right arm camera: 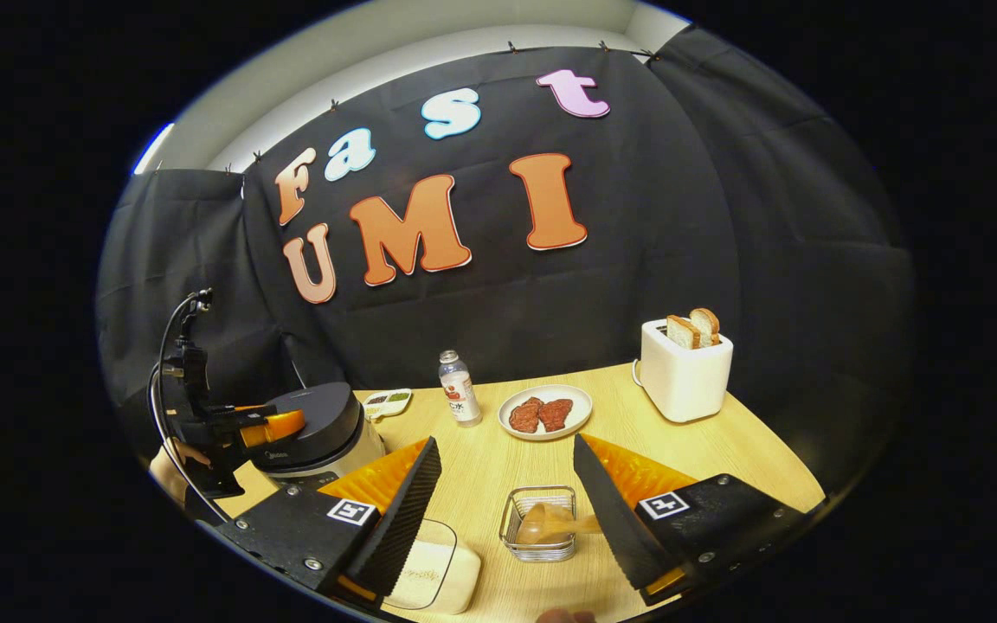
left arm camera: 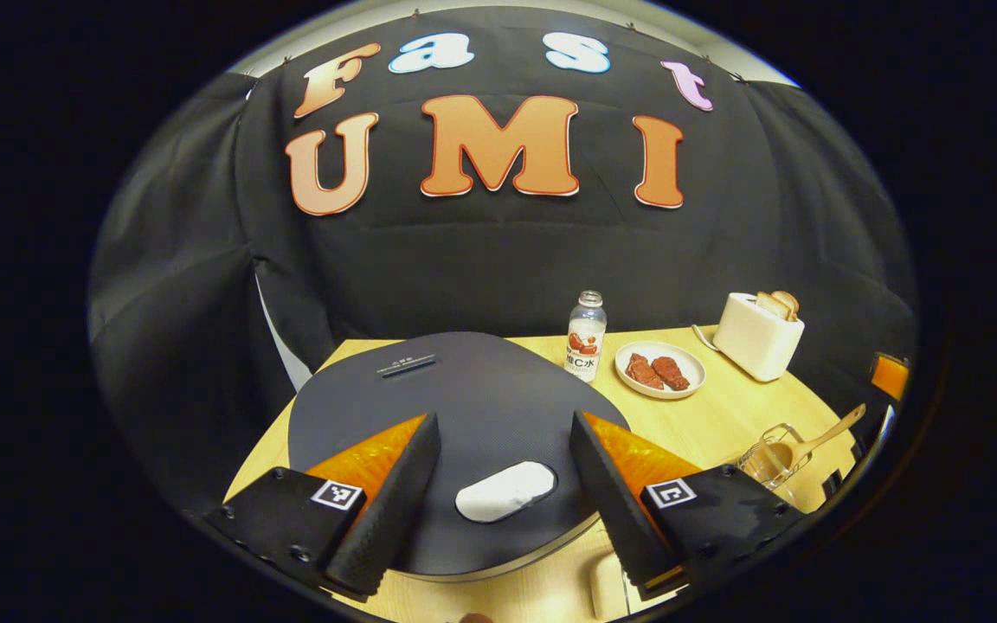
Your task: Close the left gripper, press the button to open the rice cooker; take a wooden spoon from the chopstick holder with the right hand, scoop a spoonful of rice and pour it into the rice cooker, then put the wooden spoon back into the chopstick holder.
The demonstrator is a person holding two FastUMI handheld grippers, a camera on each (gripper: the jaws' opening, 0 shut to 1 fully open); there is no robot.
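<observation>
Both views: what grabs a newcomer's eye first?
The dark rice cooker lid, shut, looms right under the open left gripper, its pale button between the jaws. Farther back on the table a white toaster holds toast, beside a plate of meat.

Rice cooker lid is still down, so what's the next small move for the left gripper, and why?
Probably close the left gripper first. Its fingers stand wide apart above the shut rice cooker, with the pale button between them. Shut together, the tips could press that button; open, they would likely straddle it.
</observation>
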